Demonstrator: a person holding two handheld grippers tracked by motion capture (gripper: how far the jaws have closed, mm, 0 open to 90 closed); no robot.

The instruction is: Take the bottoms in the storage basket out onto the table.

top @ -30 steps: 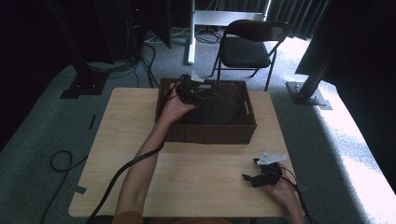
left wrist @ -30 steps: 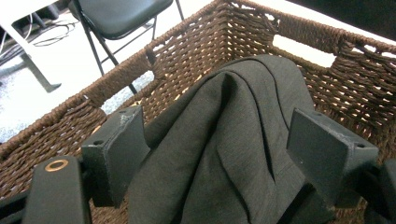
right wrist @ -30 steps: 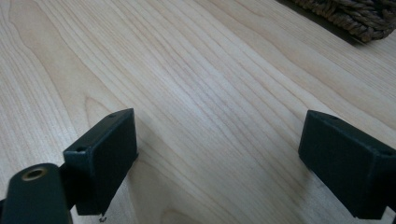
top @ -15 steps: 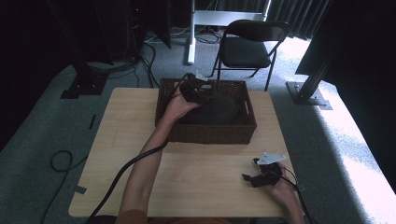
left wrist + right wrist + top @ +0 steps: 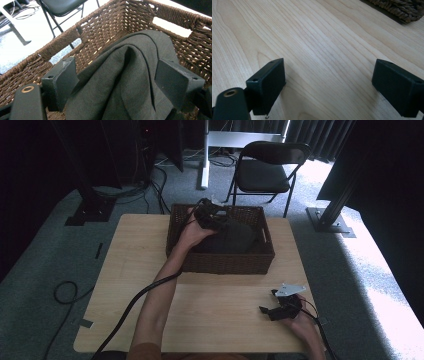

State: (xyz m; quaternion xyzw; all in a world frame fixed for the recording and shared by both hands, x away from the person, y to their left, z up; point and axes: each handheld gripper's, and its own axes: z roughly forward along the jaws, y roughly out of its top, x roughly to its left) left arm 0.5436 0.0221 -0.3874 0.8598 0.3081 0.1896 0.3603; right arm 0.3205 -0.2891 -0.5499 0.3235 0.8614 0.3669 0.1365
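Nothing much has moved since the earlier frames: the left gripper (image 5: 210, 214) still sits over the basket's (image 5: 222, 265) far-left corner, the right gripper (image 5: 279, 306) still low on the counter (image 5: 220, 310) near the basket's right front corner. In the left gripper view the jaws stand apart with a raised fold of dark cloth (image 5: 130, 82) between them; whether they pinch it is unclear. The cloth lies inside the basket, close to its woven walls. The right gripper's jaws gape wide over bare wood, with open counter between it and the basket.
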